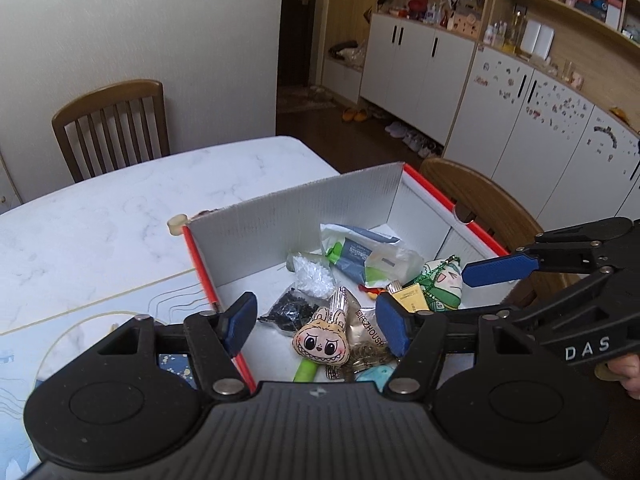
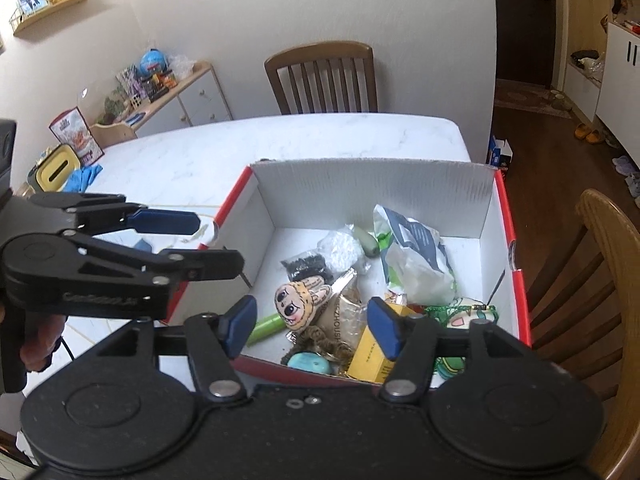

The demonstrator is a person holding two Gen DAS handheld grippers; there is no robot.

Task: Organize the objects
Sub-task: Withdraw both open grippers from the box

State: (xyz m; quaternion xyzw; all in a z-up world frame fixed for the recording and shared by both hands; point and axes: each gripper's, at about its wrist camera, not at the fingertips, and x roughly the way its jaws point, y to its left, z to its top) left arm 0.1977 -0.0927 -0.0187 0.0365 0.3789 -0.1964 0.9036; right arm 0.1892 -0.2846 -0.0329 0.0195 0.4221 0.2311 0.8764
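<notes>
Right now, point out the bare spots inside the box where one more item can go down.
Inside the box, the floor is bare along the back wall, behind the plastic packet, and in the left strip beside the black bead bag. The near right is crowded: plush face charm, yellow carton, green plush overlap. Both grippers hover open above.

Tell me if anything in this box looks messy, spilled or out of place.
Nothing is spilled or visibly damaged. The box holds a loose jumble: the face plush, yellow carton, black bead bag and white plastic bag overlap unsorted. Both grippers, left and right, are open and empty.
</notes>
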